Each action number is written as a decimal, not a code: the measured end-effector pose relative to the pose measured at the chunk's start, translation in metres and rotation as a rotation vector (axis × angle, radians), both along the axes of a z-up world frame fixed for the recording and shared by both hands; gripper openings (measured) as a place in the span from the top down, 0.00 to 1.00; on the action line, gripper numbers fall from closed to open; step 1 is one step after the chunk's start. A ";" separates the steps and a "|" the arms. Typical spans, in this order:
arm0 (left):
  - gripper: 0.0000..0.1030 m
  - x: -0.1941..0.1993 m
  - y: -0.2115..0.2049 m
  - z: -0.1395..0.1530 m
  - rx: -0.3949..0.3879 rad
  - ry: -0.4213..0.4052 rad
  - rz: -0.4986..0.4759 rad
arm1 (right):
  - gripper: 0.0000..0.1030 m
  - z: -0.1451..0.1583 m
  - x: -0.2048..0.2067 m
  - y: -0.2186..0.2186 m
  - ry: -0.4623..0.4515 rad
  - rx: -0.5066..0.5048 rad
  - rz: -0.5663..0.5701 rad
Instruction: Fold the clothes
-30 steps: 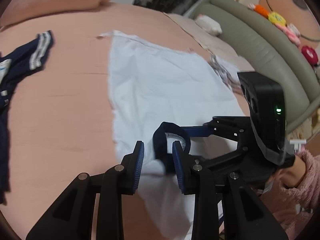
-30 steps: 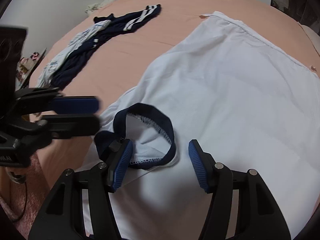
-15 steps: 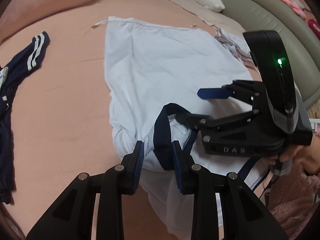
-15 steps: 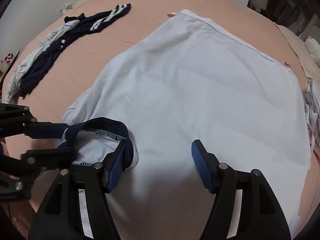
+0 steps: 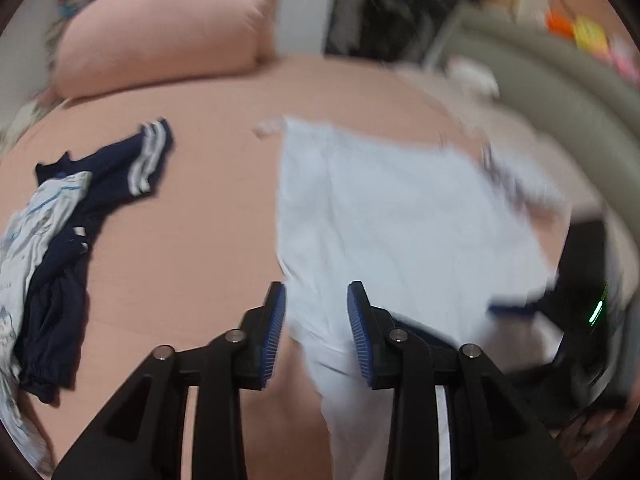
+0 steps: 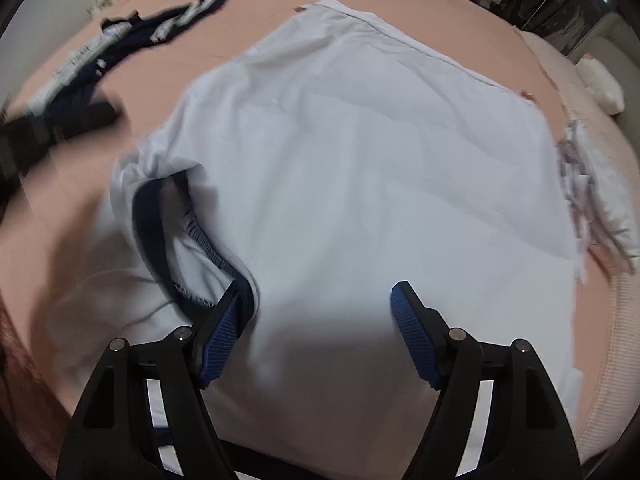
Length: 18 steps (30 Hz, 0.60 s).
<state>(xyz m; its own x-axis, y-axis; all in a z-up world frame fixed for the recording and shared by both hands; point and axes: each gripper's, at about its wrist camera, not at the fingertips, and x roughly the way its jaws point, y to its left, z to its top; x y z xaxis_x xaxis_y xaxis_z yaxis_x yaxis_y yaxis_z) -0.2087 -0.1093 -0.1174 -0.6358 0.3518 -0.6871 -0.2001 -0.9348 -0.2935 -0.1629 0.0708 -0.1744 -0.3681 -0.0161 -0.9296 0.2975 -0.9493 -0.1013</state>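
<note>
A white T-shirt (image 5: 392, 216) with a navy collar (image 6: 156, 232) lies spread on the pink bed. My left gripper (image 5: 316, 316) is open above the shirt's near left edge. White cloth shows through its gap, and I see no grip on it. In the right wrist view it is a dark blur (image 6: 60, 128) left of the shirt. My right gripper (image 6: 320, 312) is wide open low over the shirt (image 6: 360, 140), its left finger beside the collar. From the left wrist view it appears blurred (image 5: 512, 308) at the far right.
A navy striped garment (image 5: 120, 176) and a pale printed one (image 5: 36, 232) lie heaped at the bed's left. A pink pillow (image 5: 160, 32) is at the head. A patterned white cloth (image 6: 592, 200) sits by the shirt's right edge, and a grey-green padded rail (image 5: 540, 64) runs beyond.
My left gripper has lifted and swung left, away from the collar that sat between its fingers. The collar now lies on the shirt. My right gripper stays open over the shirt.
</note>
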 end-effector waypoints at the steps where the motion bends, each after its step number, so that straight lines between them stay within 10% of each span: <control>1: 0.66 -0.002 -0.005 0.000 0.025 -0.005 0.006 | 0.28 0.000 0.001 0.003 -0.006 -0.018 -0.009; 8: 0.66 0.001 0.017 -0.021 -0.063 -0.121 -0.159 | 0.27 0.033 0.012 0.018 0.034 -0.301 -0.009; 18: 0.66 0.002 0.037 -0.045 -0.204 -0.205 -0.204 | 0.25 0.005 -0.022 -0.036 -0.034 -0.137 0.264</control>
<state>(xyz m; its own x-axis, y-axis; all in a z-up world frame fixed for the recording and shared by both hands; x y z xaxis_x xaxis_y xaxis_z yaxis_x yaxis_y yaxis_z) -0.2064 -0.0726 -0.1624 -0.4079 0.2998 -0.8624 -0.3450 -0.9251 -0.1584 -0.1853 0.0352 -0.1697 -0.3034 -0.2337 -0.9238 0.5370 -0.8428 0.0369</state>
